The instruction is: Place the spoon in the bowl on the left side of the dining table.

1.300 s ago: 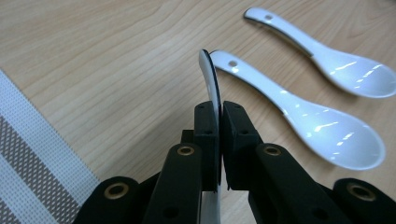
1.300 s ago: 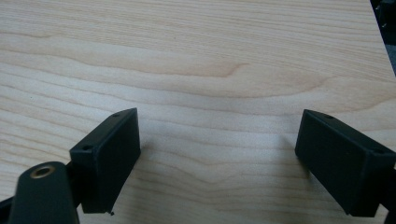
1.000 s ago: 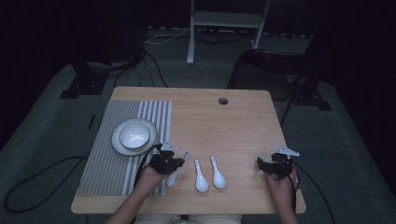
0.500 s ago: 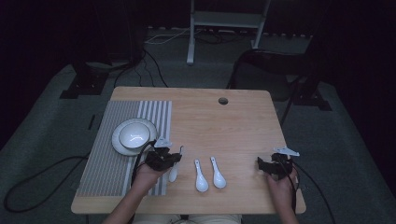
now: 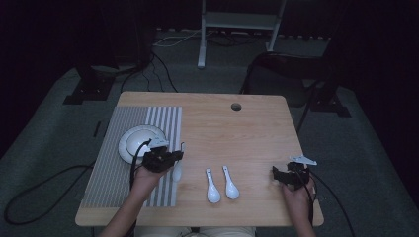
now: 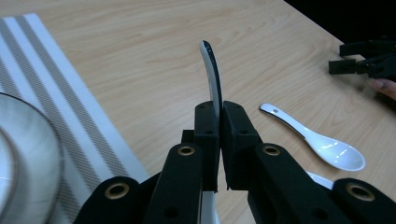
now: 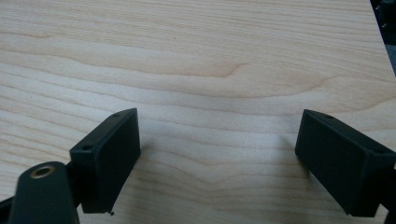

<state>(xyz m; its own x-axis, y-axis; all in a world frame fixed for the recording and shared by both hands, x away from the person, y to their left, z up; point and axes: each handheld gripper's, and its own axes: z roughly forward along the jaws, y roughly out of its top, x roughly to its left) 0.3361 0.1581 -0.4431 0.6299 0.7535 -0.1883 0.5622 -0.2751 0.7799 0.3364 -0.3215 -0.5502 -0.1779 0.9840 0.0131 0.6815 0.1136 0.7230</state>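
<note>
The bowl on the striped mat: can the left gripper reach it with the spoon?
Probably yes. The left gripper, shut on a white spoon, is beside the bowl, with nothing between them.

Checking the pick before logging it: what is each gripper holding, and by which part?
The left gripper pinches a white ceramic spoon by its handle; the right gripper holds nothing.

We look along our right hand-held gripper [image 7: 217, 158], its two black jaws standing wide apart at seven and four o'clock, with bare light wood-grain desk [image 7: 196, 65] between and beyond them.
</note>
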